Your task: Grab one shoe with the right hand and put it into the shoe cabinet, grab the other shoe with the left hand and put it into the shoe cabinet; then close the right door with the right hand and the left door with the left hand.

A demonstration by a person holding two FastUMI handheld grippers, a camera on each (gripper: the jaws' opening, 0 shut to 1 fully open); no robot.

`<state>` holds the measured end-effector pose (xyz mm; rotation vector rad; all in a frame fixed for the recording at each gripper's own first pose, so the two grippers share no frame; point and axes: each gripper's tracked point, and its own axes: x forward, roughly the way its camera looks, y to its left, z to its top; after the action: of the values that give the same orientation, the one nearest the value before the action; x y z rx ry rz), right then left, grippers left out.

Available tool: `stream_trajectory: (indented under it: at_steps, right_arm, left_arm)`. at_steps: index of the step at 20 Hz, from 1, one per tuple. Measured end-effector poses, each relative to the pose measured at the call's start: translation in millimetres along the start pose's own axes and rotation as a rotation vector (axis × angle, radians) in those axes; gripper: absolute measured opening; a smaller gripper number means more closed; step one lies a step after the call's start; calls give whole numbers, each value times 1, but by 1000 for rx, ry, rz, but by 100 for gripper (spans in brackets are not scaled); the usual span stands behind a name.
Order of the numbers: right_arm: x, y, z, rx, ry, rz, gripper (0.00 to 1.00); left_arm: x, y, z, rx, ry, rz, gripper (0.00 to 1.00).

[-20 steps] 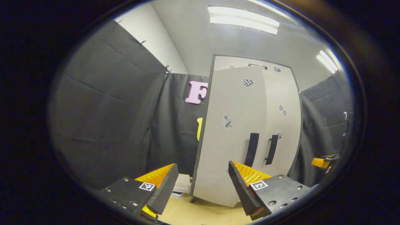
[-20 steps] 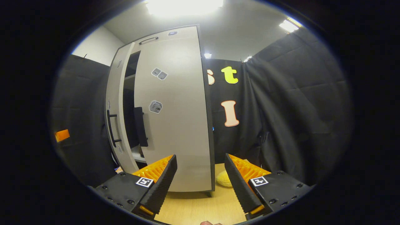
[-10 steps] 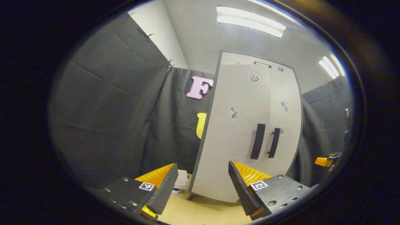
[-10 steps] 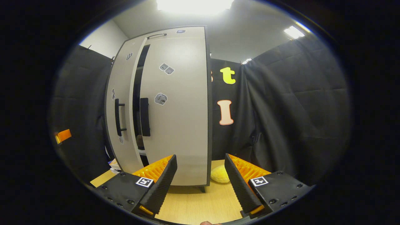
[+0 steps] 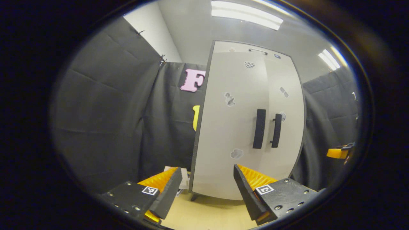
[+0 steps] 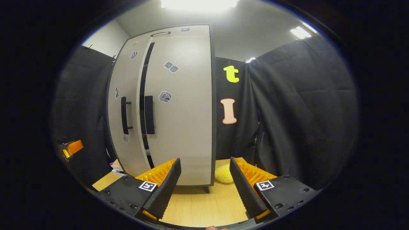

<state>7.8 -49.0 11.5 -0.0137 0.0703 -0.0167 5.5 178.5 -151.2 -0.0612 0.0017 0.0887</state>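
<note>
The shoe cabinet (image 6: 179, 105) stands upright on the light wooden table (image 6: 204, 207), backed by the black cloth wall. It is tall and pale grey with dark edges. In the right gripper view the right door (image 6: 182, 108) lies close to flush, and a narrow dark gap runs between it and the left door (image 6: 123, 111); the doors are not fully met. In the left gripper view the left door (image 5: 230, 121) and the right door (image 5: 284, 118) appear nearly in line, with only a thin seam between them. Each door carries a vertical black handle beside the seam: the left handle (image 5: 259, 128) and the right handle (image 5: 276, 130). Small grey stickers are scattered over both door faces. The shoes cannot be seen through the gap.

The left claw (image 5: 204, 185) hangs in front of the cabinet's lower left corner, its fingers spread apart and holding nothing. The right claw (image 6: 204, 182) hangs before the cabinet's lower right corner, fingers likewise apart and empty.

A yellow soft object (image 6: 223, 173) lies on the table just beside the cabinet's right foot. A small stack of papers (image 5: 183, 177) lies at the cabinet's left foot.
</note>
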Motion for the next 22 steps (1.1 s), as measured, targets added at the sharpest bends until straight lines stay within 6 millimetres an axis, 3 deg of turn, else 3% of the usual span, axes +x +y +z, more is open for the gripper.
stream_trajectory:
  at_steps: [4, 5, 6, 7, 11, 15, 16, 22]
  right_arm:
    - [-5, -2, -2, -39, 22, -28, 93]
    - [-5, -2, -4, -47, 34, -33, 97]
    - [-4, -1, -6, -49, 47, -32, 97]
    - [-2, 2, -8, -52, 59, -25, 97]
    - [9, 6, -13, -72, 84, -11, 97]
    - [24, 16, -8, -71, 68, 8, 94]
    - [27, 19, -4, -68, 56, 19, 97]
    - [44, 27, 6, -81, 0, 87, 94]
  left_arm:
    - [3, -13, -43, 13, 85, -44, 94]
    - [3, -16, -52, 23, 100, -52, 94]
    - [8, -19, -59, 33, 110, -56, 100]
    - [13, -21, -66, 38, 122, -59, 94]
    - [31, -37, -87, 26, 150, -68, 94]
    - [48, -47, -81, 60, 137, -84, 94]
    - [51, -48, -74, 77, 125, -88, 94]
    - [61, -47, -25, 157, 45, -63, 94]
